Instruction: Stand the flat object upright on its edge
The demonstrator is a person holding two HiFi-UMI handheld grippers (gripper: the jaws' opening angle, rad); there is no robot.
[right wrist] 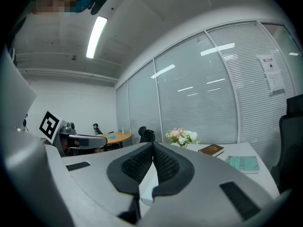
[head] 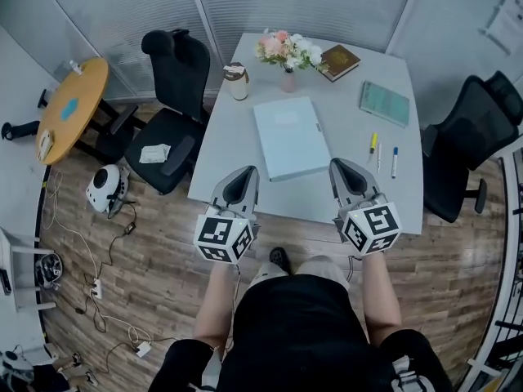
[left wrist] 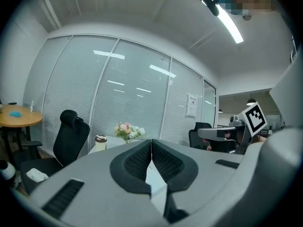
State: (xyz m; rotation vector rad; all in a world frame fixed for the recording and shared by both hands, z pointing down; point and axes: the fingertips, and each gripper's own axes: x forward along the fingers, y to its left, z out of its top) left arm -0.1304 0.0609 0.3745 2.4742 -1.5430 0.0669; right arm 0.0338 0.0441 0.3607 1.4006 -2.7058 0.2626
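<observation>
Nearest the person, the left gripper point(head: 244, 175) and the right gripper point(head: 342, 168) hover over the near edge of the white rectangular table point(head: 286, 198). Each is just short of a near corner of the pale blue flat plastic file box point(head: 290, 135). Both pairs of jaws are pressed together with nothing between them. The box lies flat mid-table. To stand it well, the jaws likely need to part first, then take opposite side edges evenly and tip it slowly. Beyond the box stands a pink-and-white flower bunch in a small vase point(head: 288, 52), so the rising edge should stay clear of it.
</observation>
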